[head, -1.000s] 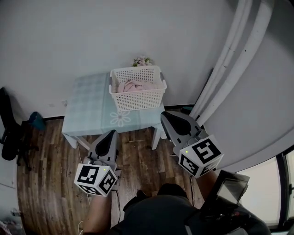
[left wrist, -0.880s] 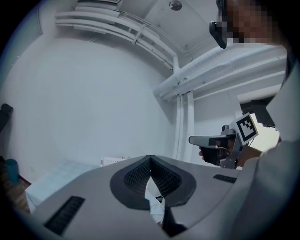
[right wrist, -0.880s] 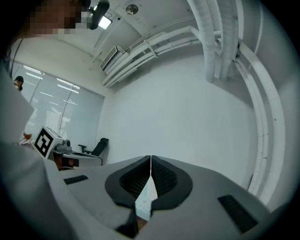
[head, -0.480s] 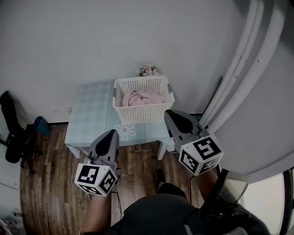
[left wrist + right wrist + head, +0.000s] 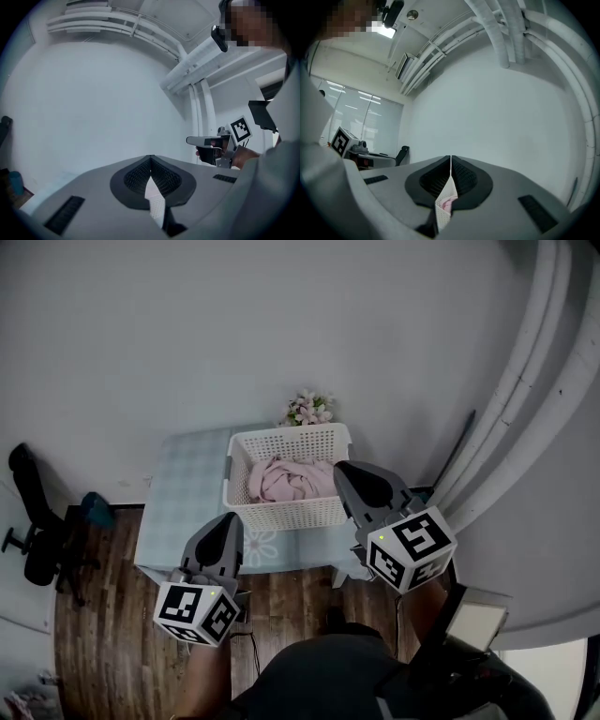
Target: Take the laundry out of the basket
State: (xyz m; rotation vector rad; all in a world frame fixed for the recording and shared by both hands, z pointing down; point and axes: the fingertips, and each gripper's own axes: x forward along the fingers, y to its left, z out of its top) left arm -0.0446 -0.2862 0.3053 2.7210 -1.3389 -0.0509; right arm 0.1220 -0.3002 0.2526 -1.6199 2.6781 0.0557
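A white lattice basket [image 5: 281, 514] stands on a pale blue table [image 5: 186, 488] against the wall, with pink laundry [image 5: 286, 479] heaped inside. My right gripper [image 5: 345, 470] hovers shut and empty over the basket's right end. Short of the table's front edge my left gripper [image 5: 228, 519] is shut, holding nothing. In the left gripper view the jaws meet at the left gripper's tip [image 5: 150, 157], and the basket's lattice [image 5: 155, 201] shows below them. The right gripper view has its jaws meeting at the right gripper's tip [image 5: 450, 158], with a sliver of pink laundry [image 5: 448, 204] beneath.
A small bunch of flowers [image 5: 307, 409] sits behind the basket by the wall. A black office chair [image 5: 37, 531] and a blue object [image 5: 97, 510] stand on the wood floor at the left. White pipes [image 5: 525, 399] run down the wall on the right.
The basket and table have come nearer and lower in the head view. My right gripper now overlaps the basket's right end. Both grippers stay shut.
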